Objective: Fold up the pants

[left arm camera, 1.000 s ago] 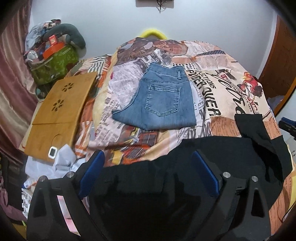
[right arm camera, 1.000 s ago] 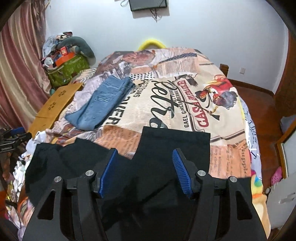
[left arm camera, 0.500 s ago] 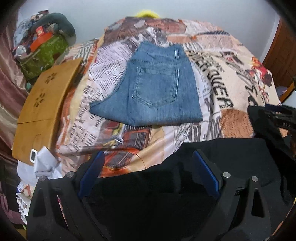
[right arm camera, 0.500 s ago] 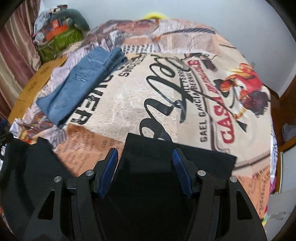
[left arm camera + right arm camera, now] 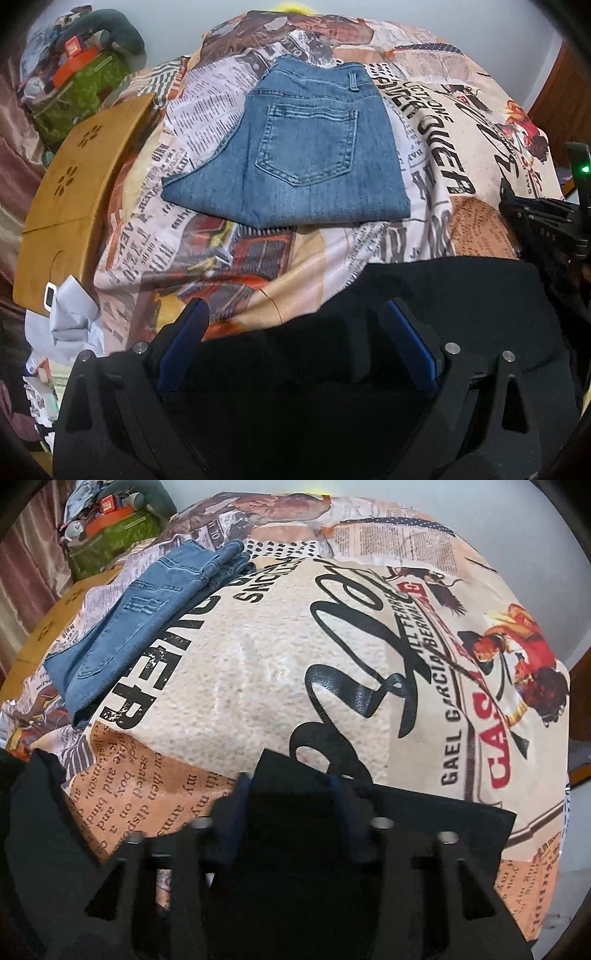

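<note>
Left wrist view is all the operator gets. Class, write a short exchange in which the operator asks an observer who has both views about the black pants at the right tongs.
Operator: Is there cloth between the right tongs?
Observer: Yes. The right tongs are closing, with an edge of the black pants between them.
Operator: Where does that edge lie?
Observer: Its corner lies over the big black script lettering on the bedspread.
Operator: How do the jeans look from that side?
Observer: The folded jeans show stacked layers at their far end.
</note>
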The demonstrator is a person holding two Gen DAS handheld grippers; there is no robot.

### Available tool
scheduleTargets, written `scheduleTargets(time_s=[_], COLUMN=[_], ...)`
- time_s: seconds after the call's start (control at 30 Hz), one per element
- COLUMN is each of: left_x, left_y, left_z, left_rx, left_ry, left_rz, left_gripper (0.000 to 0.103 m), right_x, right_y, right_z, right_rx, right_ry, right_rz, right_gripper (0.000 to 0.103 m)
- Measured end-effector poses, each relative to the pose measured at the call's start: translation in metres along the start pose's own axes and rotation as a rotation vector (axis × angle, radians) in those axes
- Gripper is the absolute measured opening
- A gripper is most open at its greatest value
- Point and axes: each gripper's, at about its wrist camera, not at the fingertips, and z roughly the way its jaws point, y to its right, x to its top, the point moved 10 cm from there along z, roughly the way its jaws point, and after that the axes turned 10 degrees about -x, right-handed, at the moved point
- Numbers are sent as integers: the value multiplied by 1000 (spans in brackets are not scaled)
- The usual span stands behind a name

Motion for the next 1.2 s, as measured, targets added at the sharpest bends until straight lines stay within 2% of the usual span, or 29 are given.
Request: scheduleTargets(time_s=[0.03,0.2,0.37,0.53,0.67,0.83,1.03,1.2], left_x=[-2,-10,-17,-25,-39,-61,-75,-79], left_y=[2,19,45,78,107,134,144,140], left_z=[-1,-13,-31,-44,-43,-34,-31,-30], left_rx=[-6,-11,-14,-51,-61,-67,-53,-72], left_ry=[-5,-13,-8,-12,-45,-98,-121,-134], left_rz=[1,46,105,153,212,261,277,221], left_gripper=[96,96,96,96,96,96,97,98], right_x=[0,1,-1,-10,-31,-61,-124,-185], right_y=[3,12,48,96,131,158,180,187], right_z=[-1,-20,-76,-136,-179,-206,-207,-169], right_rx=[-9,21,36,27,16,-1,-30,-29], right_ry=[0,24,115,204,264,308,269,152], right_rz=[0,47,133,223,280,322,364,438], right_gripper=[16,14,14,14,14,14,14,14])
